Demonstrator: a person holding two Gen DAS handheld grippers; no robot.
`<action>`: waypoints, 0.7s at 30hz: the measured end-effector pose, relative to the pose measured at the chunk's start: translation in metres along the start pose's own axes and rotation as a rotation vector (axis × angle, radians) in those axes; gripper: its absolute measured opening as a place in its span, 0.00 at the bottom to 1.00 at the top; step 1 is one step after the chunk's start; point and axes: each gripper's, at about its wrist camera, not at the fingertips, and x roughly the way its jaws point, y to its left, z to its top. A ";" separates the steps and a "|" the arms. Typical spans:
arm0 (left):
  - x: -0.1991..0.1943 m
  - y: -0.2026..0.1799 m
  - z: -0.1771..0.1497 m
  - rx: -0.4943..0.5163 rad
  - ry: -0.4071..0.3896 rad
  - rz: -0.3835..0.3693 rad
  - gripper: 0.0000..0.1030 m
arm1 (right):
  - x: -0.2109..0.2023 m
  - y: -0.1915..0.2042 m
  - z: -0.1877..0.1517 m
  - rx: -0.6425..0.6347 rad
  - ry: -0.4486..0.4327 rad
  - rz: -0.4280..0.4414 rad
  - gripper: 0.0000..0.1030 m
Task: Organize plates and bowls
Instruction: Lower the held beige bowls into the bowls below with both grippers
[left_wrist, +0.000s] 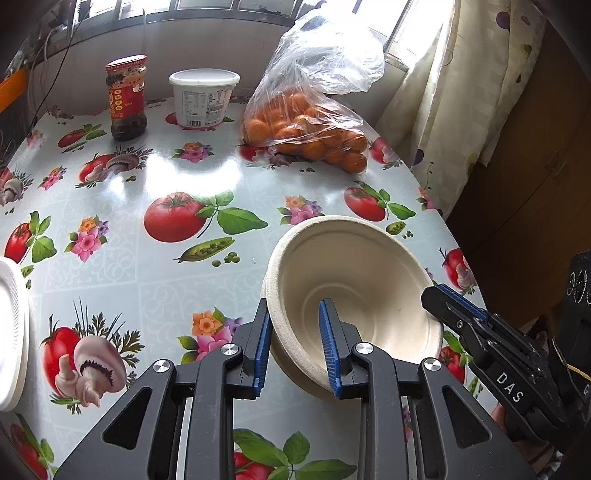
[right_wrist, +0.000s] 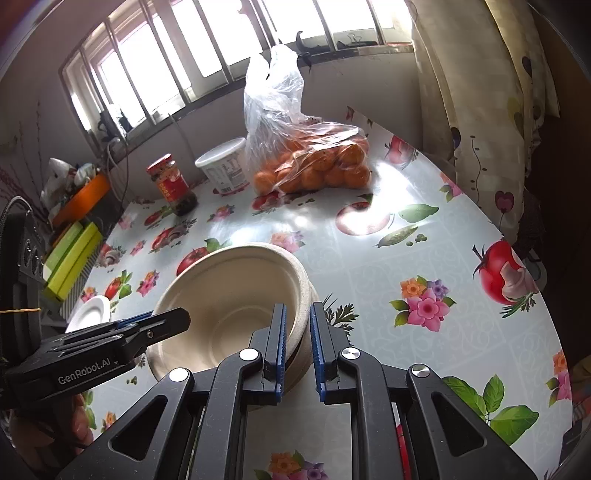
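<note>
Up close in the left view, the left gripper (left_wrist: 297, 343) pinched the near rim of the bowls (left_wrist: 354, 295), jaws nearly closed on it. The right gripper (left_wrist: 439, 299) bit the rim at 3 o'clock. A plate (left_wrist: 11, 332) sat at 9 o'clock.

In the right view, the right gripper (right_wrist: 298, 347) squeezed the bowls' (right_wrist: 236, 295) rim, jaws tight. The oranges (right_wrist: 314, 166) sat at 12 o'clock.

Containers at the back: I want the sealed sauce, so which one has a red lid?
The glass jar, left of the white tub. Its lid and label are red; the tub's lid is white.
</note>
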 end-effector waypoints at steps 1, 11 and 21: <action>0.000 0.000 0.000 0.003 0.001 0.004 0.26 | 0.001 -0.001 -0.001 -0.001 0.000 -0.002 0.13; 0.002 -0.002 -0.001 0.011 0.007 0.009 0.26 | 0.003 -0.004 -0.006 -0.003 0.001 -0.009 0.13; 0.005 -0.004 -0.001 0.012 0.018 0.019 0.26 | 0.004 -0.005 -0.007 -0.002 0.002 -0.009 0.13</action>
